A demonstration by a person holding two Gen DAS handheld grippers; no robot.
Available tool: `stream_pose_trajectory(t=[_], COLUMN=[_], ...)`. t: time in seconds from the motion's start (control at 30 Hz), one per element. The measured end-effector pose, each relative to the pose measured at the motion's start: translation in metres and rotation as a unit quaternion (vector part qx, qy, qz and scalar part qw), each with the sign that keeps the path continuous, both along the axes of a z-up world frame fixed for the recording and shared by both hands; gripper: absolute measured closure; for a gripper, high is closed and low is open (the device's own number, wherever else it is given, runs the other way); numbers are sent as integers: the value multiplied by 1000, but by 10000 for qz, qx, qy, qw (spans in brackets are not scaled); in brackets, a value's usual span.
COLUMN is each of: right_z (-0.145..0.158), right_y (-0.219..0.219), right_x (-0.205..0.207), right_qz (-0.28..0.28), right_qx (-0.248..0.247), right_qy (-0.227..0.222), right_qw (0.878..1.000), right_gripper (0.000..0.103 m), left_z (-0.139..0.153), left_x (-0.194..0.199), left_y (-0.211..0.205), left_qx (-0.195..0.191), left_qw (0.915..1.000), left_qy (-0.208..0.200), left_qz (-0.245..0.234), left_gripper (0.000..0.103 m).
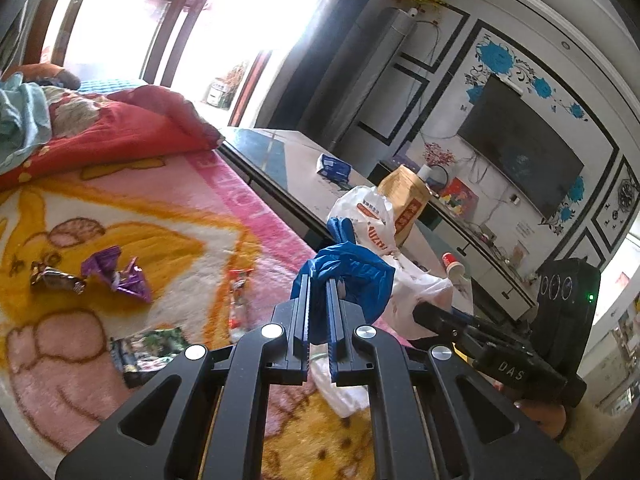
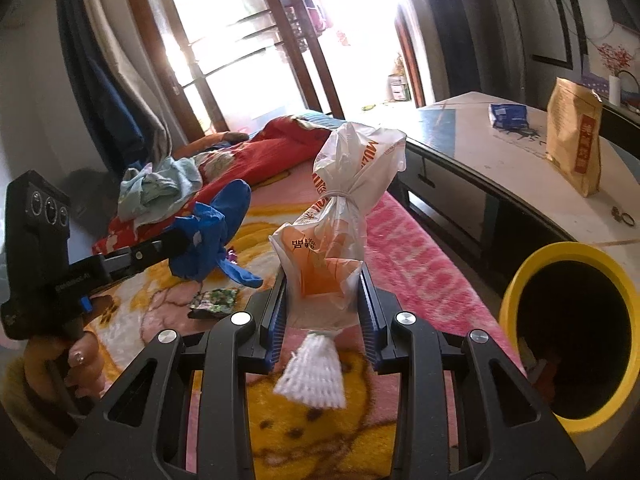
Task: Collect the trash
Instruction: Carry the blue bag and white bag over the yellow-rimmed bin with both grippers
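In the left wrist view, the left tongs (image 1: 319, 280) are clenched on a crumpled blue plastic bag (image 1: 352, 272), soft and glossy, which bulges above the tips over the bed. On the fluffy pink and yellow blanket (image 1: 120, 208) lie a purple foil wrapper (image 1: 118, 274), a dark candy wrapper (image 1: 56, 280) and a flat green packet (image 1: 148, 350), well apart from the tongs. The dark edge of the desk (image 1: 280, 176) runs beside the bed.

In the right wrist view, the right tongs (image 2: 325, 284) are grasping a thin white plastic bag (image 2: 340, 216), tied at its neck; its long axis stands nearly upright. A white foam net (image 2: 314, 372) hangs below it. The round yellow bin (image 2: 568, 336) is open at the right, near the desk (image 2: 500, 152).
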State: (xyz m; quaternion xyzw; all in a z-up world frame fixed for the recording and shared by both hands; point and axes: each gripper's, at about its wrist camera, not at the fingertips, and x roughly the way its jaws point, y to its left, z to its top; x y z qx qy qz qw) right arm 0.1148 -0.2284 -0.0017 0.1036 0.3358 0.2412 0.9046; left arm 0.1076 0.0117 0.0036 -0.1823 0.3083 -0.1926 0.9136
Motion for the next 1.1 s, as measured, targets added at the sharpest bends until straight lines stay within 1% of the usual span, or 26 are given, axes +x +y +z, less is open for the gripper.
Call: stream_pose_trajectory(t=[0.4,0.73,1.1], right_z=[-2,-3,-8], right_y=[-36,-74,-108], right_x=[-8,-16,-20], right_qz=[-530,-1115,-1522], right_qx=[-101,-356,-404], right_qy=[-30,-101,-27], right_qw=[9985,9931,9875], right_gripper=[78,78,78], left_z=[2,0,-6], left_x=[8,14,22], left_y=[-39,-73,-107], left_qx=[74,100,138], left_qw=[9991,9967,9930], left_qy=[-28,-59,-21], left_qz=[-408,-808,-1170], left_gripper=[96,96,96])
